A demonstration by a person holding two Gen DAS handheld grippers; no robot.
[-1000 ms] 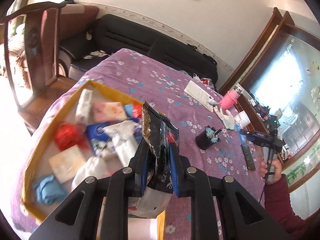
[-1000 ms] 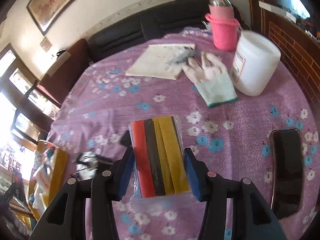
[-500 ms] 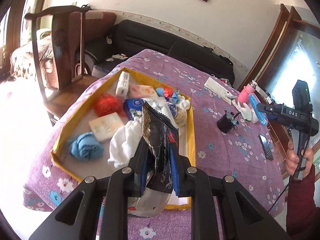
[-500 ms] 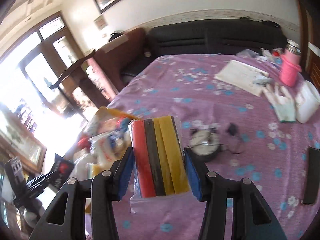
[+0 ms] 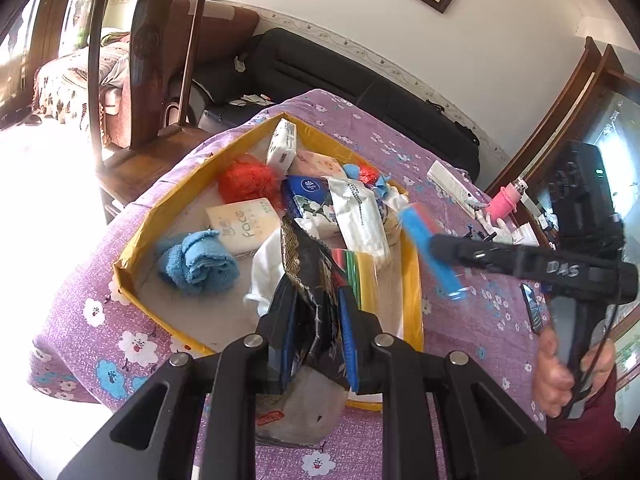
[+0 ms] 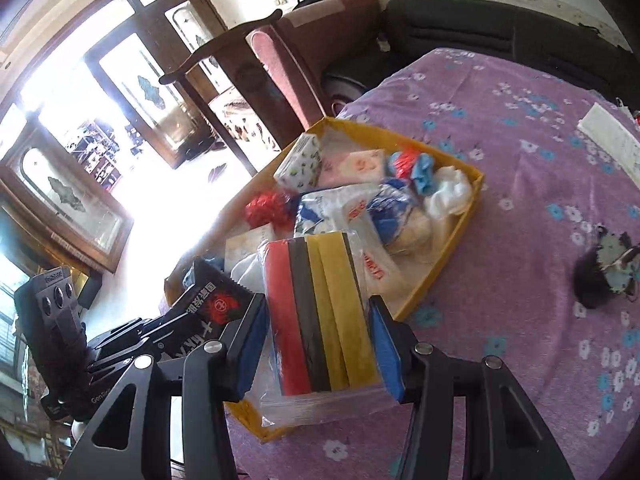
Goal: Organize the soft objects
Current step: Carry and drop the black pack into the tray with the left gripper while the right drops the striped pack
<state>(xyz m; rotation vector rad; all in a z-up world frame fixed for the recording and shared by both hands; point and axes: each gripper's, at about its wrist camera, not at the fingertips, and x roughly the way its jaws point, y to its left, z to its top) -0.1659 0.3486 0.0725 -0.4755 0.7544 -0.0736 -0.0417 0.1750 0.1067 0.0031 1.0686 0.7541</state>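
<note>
1. A dark packet [image 5: 316,304] is clamped in the left gripper [image 5: 316,344], over the yellow box's [image 5: 412,280] near edge.
2. A striped pack [image 6: 320,320] is gripped by the right gripper [image 6: 320,344], above that box's near corner.

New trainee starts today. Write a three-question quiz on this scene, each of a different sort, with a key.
1. True or false: the left tongs are shut on a dark patterned packet.
2. What do the right tongs hold? A) a blue towel B) a clear bag of coloured strips C) a phone
3. Fill in: the rolled blue towel lies inside the ____ tray.

Key: 1 true; 2 B; 3 yellow.
</note>
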